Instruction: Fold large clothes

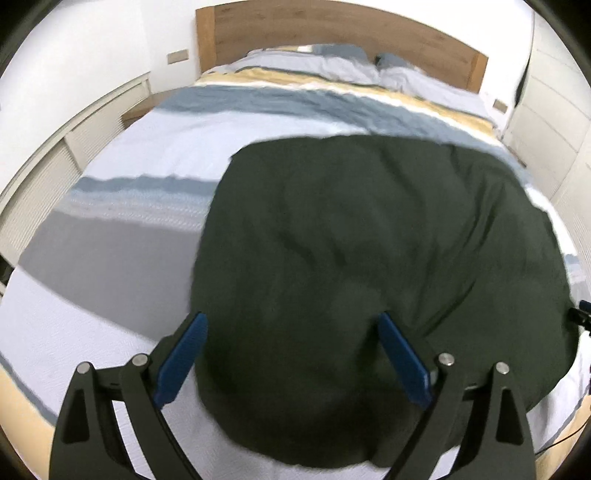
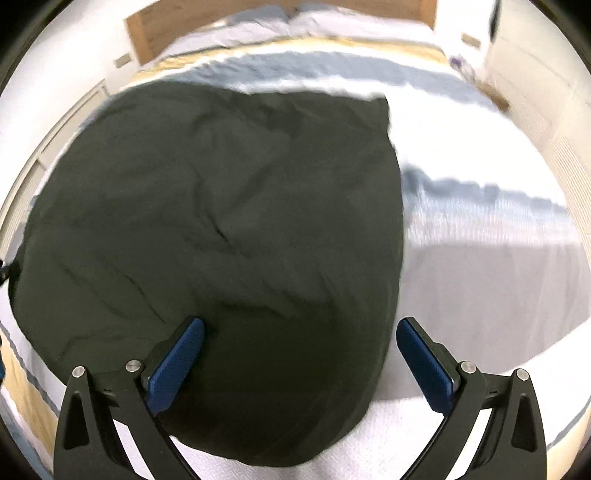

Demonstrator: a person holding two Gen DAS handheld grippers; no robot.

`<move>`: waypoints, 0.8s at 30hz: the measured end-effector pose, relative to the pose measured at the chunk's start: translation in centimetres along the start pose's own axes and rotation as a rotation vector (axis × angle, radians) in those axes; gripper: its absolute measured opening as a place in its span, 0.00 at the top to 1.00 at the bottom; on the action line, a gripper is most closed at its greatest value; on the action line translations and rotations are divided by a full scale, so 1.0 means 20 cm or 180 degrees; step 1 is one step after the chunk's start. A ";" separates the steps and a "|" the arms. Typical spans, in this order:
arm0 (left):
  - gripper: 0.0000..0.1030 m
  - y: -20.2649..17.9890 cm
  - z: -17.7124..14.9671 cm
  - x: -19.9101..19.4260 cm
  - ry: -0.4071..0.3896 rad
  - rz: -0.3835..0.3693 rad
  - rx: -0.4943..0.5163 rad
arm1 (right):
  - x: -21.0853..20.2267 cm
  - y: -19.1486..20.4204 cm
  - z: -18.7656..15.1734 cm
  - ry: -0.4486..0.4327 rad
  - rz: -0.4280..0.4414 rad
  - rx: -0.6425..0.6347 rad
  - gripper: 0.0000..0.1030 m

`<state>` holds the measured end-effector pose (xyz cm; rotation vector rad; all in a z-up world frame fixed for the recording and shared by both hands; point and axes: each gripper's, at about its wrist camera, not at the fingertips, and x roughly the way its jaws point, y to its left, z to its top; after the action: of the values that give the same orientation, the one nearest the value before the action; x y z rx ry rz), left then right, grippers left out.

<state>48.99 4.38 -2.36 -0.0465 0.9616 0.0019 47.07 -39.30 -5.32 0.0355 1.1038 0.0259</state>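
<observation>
Dark green garment (image 1: 369, 258) lies spread below both wide-open tools (image 1: 291, 321) (image 2: 301, 326).

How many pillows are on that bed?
2. One pale blue-grey pillow lies at the left of the light wooden headboard, another at the right. The dark green garment might hide other things.

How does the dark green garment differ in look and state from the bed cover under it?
The dark green garment is one plain dark colour; the bed cover is pale with blue, grey and yellow stripes. The garment is a compact, folded-looking shape on only part of the bed; the cover spreads over all the bed that shows. The garment has deep soft creases; the cover looks mostly smooth. Both are cloth and lie flat, held by neither gripper.
</observation>
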 end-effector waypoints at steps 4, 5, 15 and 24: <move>0.08 -0.16 0.11 0.06 -0.0014 -0.0076 0.0175 | -0.05 0.15 0.14 -0.0234 0.0359 -0.0102 0.01; 0.08 -0.18 0.14 0.08 0.0000 -0.0088 0.0199 | -0.05 0.20 0.17 -0.0264 0.0425 -0.0133 0.01; 0.08 -0.25 0.19 0.27 0.0202 -0.0098 0.0216 | 0.09 0.47 0.28 -0.0243 0.0625 -0.0311 0.01; 0.08 -0.15 0.18 0.19 0.0128 -0.0229 0.0076 | 0.03 0.27 0.26 -0.0331 0.0582 -0.0076 0.01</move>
<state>54.12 1.49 -3.32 -0.0592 0.9997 -0.0770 51.95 -33.94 -3.28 0.1152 0.9935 0.1992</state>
